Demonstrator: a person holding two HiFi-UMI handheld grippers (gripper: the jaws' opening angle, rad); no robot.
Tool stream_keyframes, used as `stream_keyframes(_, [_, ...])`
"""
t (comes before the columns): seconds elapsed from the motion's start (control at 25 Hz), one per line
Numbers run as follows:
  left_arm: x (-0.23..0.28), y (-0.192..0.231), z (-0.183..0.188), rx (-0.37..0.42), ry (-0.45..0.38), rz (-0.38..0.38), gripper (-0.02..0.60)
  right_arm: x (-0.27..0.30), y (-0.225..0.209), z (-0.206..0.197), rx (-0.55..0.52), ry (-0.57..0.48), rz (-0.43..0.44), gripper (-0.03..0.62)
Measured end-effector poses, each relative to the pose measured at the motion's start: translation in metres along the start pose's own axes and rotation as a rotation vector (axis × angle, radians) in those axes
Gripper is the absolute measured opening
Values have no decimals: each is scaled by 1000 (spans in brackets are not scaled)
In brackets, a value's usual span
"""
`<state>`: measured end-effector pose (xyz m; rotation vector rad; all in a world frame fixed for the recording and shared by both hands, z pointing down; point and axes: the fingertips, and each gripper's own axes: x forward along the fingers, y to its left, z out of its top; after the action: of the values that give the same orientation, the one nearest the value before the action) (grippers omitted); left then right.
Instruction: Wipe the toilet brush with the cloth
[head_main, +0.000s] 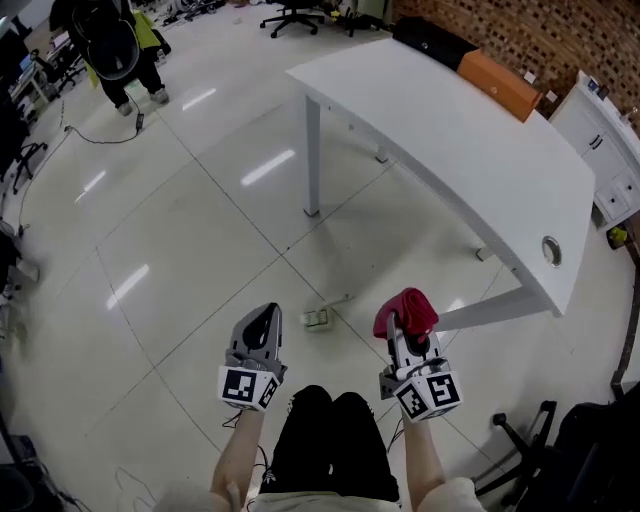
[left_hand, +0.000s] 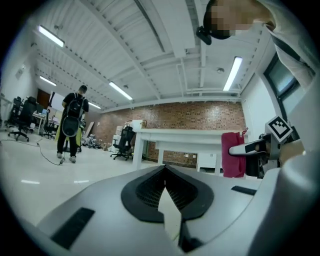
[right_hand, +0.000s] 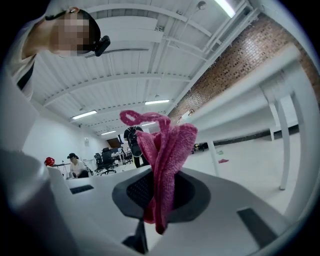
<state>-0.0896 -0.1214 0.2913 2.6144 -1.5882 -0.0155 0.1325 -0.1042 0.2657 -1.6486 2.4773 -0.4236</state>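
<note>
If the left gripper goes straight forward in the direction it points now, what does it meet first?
Probably the long white table, near one of its legs. Between it and the shut left gripper, the way over the glossy floor looks free. Depth is hard to judge.

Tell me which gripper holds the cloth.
The right gripper, shut on the red cloth; the left gripper is shut with nothing between its jaws.

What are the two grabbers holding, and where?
The right gripper pinches a pink fuzzy cloth near one end. The left gripper is shut, empty.
</note>
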Motion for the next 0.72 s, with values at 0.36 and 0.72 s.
stream_keyframes(0.36, [39, 27, -335, 54, -6, -148, 5, 65, -125, -328, -31, 15, 34, 32])
stream_keyframes(0.72, [46, 6, -505, 5, 94, -204, 5, 134, -159, -525, -118, 251, 253, 32])
